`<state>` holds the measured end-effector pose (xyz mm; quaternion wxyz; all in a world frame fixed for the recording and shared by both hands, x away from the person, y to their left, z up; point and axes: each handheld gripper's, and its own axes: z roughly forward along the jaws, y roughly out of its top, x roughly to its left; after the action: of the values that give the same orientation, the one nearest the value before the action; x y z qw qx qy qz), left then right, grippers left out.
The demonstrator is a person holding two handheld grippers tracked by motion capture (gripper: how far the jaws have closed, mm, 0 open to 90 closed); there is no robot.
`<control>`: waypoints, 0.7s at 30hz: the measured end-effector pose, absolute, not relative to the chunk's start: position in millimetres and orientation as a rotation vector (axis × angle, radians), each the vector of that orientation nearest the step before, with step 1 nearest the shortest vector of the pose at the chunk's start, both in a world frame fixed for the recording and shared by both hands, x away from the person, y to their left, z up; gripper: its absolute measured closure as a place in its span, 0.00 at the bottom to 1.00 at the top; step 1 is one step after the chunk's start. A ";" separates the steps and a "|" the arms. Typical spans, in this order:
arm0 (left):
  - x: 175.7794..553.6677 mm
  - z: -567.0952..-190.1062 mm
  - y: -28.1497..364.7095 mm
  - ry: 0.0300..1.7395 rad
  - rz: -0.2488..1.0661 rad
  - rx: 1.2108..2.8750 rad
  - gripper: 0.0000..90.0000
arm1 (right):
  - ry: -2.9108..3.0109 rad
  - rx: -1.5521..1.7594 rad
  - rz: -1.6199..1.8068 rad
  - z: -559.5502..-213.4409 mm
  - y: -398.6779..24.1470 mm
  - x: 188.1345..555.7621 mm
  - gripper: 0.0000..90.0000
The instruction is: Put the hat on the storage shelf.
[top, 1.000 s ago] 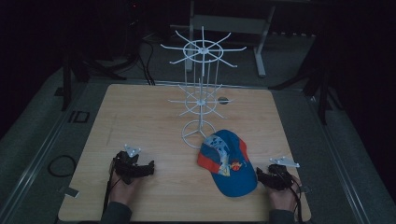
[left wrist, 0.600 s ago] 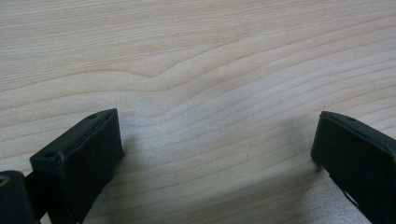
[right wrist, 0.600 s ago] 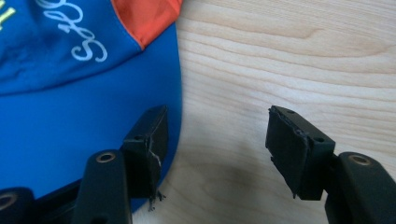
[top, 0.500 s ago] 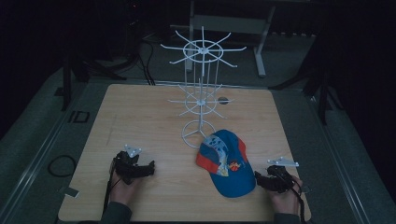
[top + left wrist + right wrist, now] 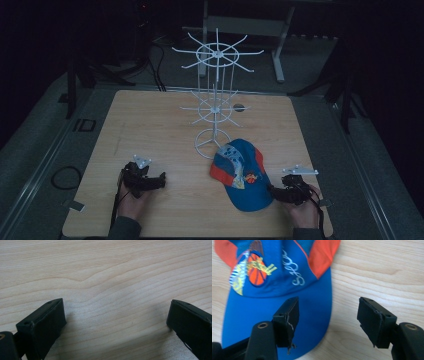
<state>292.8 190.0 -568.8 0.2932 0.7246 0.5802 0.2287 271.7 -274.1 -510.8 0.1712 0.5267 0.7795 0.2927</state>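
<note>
The cap (image 5: 243,173) lies flat on the table (image 5: 150,120), just in front of the rack (image 5: 215,100). The right gripper (image 5: 328,322) has just been opening its jaws, one over the brim with nothing clamped; lower it so the brim edge goes between them, then close. The left gripper (image 5: 115,325) rests open over bare wood

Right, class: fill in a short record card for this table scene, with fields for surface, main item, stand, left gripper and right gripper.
surface: wooden table
main item: blue and orange cap, lying flat near the front right of the table
stand: white wire rack, upright behind the cap, nothing hanging on it
left gripper: open, over bare wood, away from the cap
right gripper: open, jaws have just been opening, one jaw over the cap's brim edge, not pressing on it
</note>
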 end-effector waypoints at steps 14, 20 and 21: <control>292.6 -568.7 189.6 1.543 0.608 1.933 0.03 | 2.273 1.412 0.888 -493.6 -250.4 278.9 0.36; 292.6 -568.6 189.5 1.540 0.608 1.936 0.03 | 2.284 1.386 0.917 -485.7 -240.2 284.6 0.35; 292.6 -568.7 189.4 1.540 0.608 1.934 0.03 | 2.287 1.378 0.916 -483.8 -236.9 287.3 0.34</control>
<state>292.6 189.4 -568.7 0.2936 0.7261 0.5783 0.2284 287.3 -236.9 -483.8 0.1588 0.4819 0.8000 0.3203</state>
